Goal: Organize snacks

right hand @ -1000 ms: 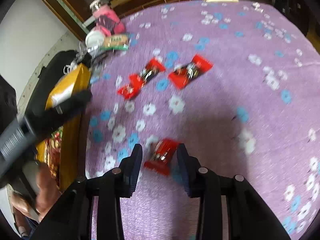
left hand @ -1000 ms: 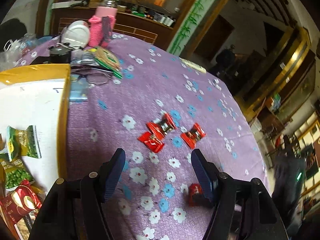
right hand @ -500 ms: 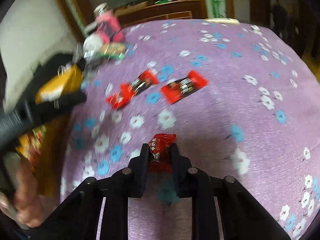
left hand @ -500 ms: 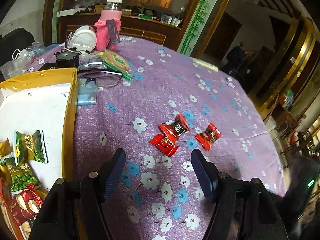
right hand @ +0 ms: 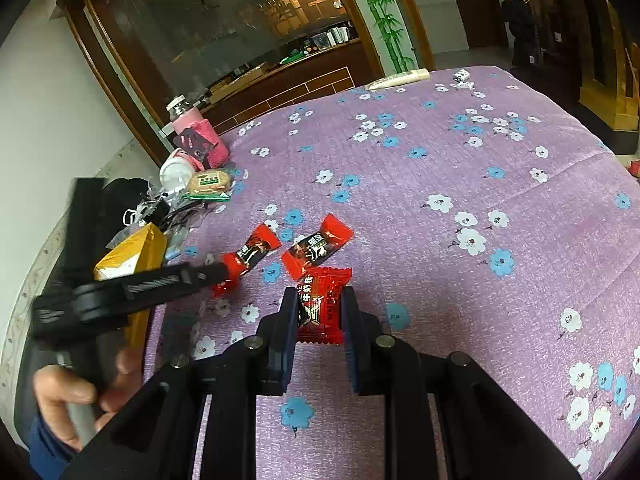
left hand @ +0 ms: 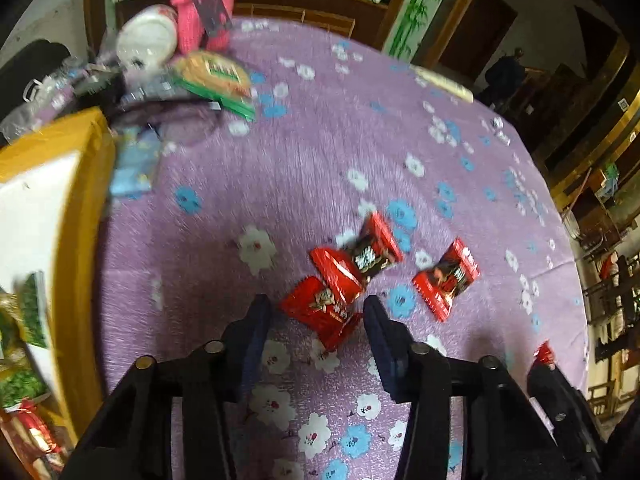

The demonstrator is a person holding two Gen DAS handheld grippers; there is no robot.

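Note:
My right gripper (right hand: pixel 318 306) is shut on a small red candy packet (right hand: pixel 320 304) and holds it above the purple flowered tablecloth. My left gripper (left hand: pixel 316 312) is open, its fingers on either side of a red snack packet (left hand: pixel 320 312) lying on the cloth. A red-and-black packet (left hand: pixel 360 260) overlaps that one at its far end, and another (left hand: pixel 446 278) lies to the right. In the right wrist view these two show as one packet (right hand: pixel 252 252) at the left gripper's tip and one (right hand: pixel 316 246) just beyond my held candy.
A yellow-rimmed box (left hand: pixel 76 208) with green and red snack bags stands at the left; it also shows in the right wrist view (right hand: pixel 132 256). A pink bottle (left hand: pixel 204 12), a white lid (left hand: pixel 146 38), a green-edged cracker pack (left hand: pixel 218 80) and clutter sit at the back left.
My right gripper closed on the red candy and lifted it off the cloth. My left gripper moved forward and down until its open fingers straddle the nearest red packet.

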